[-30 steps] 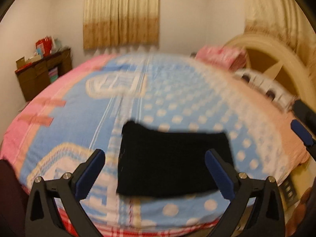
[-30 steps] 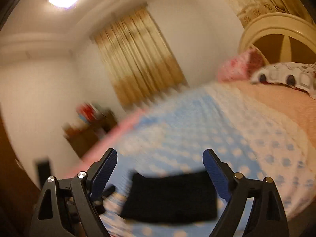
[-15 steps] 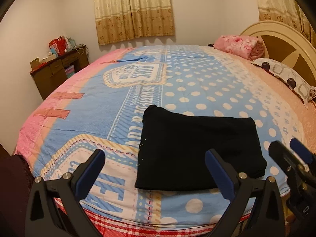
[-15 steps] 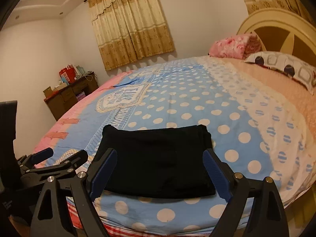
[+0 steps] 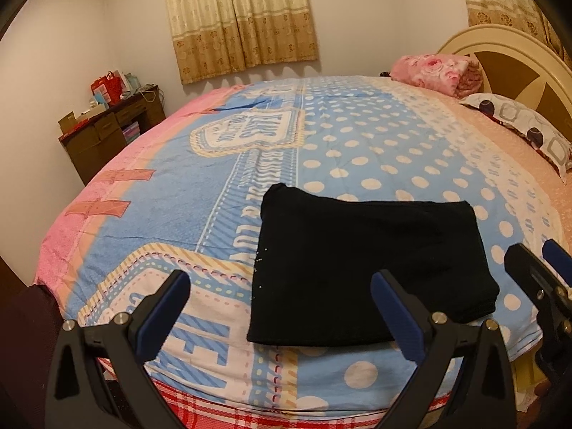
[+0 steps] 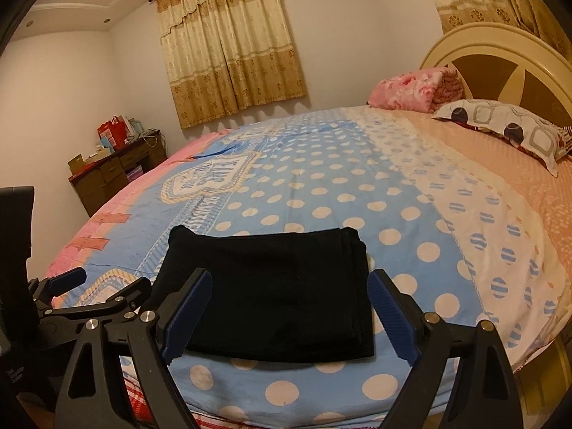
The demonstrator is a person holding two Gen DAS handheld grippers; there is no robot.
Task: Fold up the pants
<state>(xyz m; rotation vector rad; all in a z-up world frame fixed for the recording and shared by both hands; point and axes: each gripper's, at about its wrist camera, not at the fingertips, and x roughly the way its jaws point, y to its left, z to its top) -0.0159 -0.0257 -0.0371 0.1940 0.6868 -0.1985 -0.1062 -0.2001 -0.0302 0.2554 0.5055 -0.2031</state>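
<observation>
My left gripper [image 5: 280, 304] has its jaws spread wide and nothing between them; through the gap I see the bedspread [image 5: 178, 186] and the near left part of the pants [image 5: 357, 261]. It is held off the bed's near edge, touching no cloth that I can see. My right gripper [image 6: 289, 304] is spread just as wide and also grips nothing; the pants [image 6: 271, 296] fill most of the gap between its blue pads [image 6: 391, 318], though I cannot tell whether the tips touch the fabric.

The pants are black, folded into a flat rectangle, lying on the blue dotted bedspread [image 6: 357, 186] close to the near edge of the bed. On the right side I can make out stacked layers at the fold.

In the left view the right gripper [image 5: 543, 275] pokes in at the right edge, mostly cut off. In the right view the left gripper [image 6: 89, 286] shows at the lower left, its far finger partly hidden behind its own frame. The black cloth shows almost no detail, so seams and waistband are lost on me. The pillow [image 6: 511, 132] is cut by the frame's right edge.
</observation>
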